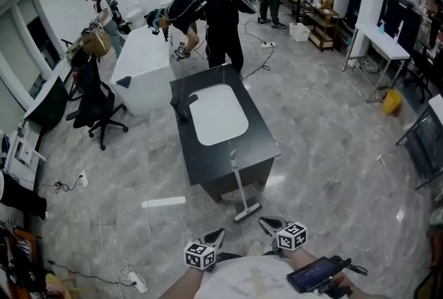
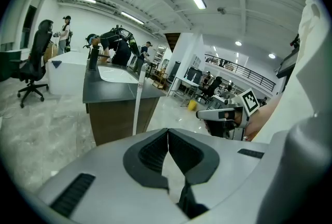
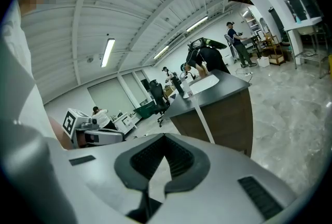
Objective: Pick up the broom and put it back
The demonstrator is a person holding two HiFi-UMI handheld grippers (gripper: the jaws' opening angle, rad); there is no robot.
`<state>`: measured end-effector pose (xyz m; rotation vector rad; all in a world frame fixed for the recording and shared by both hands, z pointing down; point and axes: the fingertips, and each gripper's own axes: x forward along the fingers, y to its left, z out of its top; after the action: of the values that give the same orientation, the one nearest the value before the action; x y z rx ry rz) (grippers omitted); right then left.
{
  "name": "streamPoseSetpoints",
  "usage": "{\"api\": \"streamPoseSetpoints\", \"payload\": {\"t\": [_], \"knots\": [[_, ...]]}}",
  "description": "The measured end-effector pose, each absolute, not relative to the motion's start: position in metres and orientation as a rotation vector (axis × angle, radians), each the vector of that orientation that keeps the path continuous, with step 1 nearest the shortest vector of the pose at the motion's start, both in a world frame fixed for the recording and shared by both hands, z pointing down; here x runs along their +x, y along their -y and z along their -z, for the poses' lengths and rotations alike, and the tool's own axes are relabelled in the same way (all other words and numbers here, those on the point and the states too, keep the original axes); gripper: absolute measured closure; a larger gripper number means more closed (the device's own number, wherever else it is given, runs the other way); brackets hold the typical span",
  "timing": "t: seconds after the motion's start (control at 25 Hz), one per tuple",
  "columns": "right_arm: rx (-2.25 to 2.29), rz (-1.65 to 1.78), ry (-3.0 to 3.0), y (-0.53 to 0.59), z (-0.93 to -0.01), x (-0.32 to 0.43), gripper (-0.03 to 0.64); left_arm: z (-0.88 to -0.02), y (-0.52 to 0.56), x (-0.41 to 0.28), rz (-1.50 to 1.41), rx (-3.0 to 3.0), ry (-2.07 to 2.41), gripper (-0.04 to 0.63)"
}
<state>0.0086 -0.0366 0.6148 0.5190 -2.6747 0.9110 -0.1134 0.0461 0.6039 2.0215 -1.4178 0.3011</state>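
Fingers (image 2: pixel 150 153) on your left gripper (image 1: pixel 216 234) are pressed together with nothing between them. Your right gripper (image 1: pixel 268 223) is the same, closed and empty. Both sit low by your body, facing the dark counter (image 1: pixel 259 142) with its white basin (image 1: pixel 219 114). The broom (image 1: pixel 239 183) leans against the counter's near front, head on the floor (image 1: pixel 332 152), just ahead of both grippers, untouched.

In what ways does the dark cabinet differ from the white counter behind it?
The dark cabinet is black-topped; the white counter is white all over. The dark cabinet holds an inset white basin and a tap; the white counter's top shows no basin. The broom leans on the dark cabinet, not the white counter. Both are boxy floor units.
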Motion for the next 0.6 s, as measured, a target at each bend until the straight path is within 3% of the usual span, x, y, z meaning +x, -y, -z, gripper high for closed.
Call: {"api": "streamPoseSetpoints", "payload": {"t": [0.6], "knots": [[0.611,-0.99,2.651,0.08,-0.617,-0.005,0.601,-0.625,0.026,-0.128,-0.405,2.058,1.343,0.581]]}}
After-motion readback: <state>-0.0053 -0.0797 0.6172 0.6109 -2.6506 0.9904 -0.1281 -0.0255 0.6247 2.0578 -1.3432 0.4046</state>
